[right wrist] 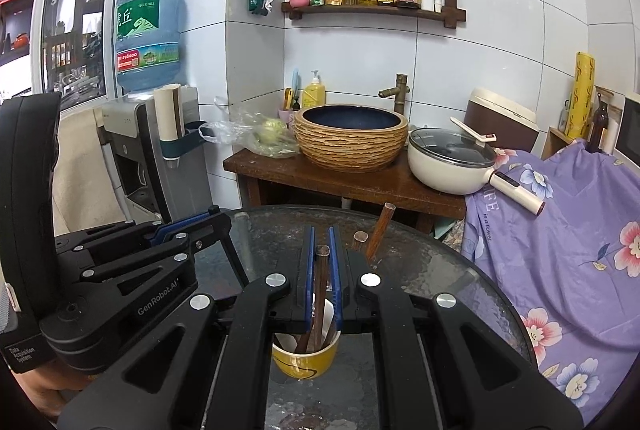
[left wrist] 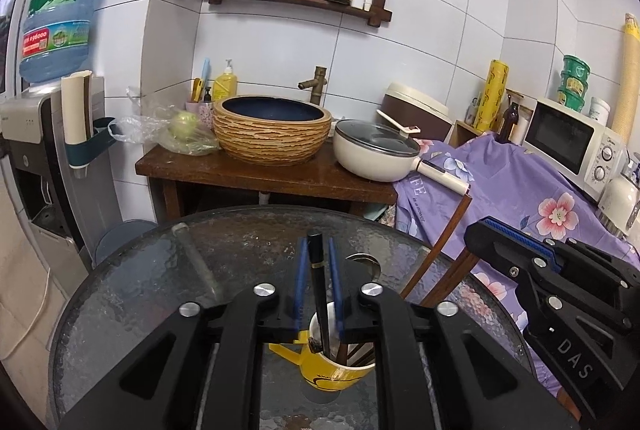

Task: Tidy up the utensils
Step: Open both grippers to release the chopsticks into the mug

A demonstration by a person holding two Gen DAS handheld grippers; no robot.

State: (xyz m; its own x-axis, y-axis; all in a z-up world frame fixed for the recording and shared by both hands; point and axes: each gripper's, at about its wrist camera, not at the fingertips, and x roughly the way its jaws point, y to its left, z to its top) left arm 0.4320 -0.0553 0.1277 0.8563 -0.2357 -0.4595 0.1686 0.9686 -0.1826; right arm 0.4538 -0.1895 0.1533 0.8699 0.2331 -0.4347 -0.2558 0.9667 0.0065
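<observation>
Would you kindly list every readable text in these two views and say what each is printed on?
"TIGER HILL": water jug label.
"GenRobot.AI": left gripper body, right wrist view.
"Data Acquisition System": same body.
"DAS": right gripper body, left wrist view.
"is a flower": purple cloth.
Bottle labels on the wall shelf: too small to read.

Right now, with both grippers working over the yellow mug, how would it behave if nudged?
The yellow mug looks ceramic, so probably rigid and breakable. Tall chopsticks stand in it, so it may tip. The glass table seems slick; it could slide.
</observation>
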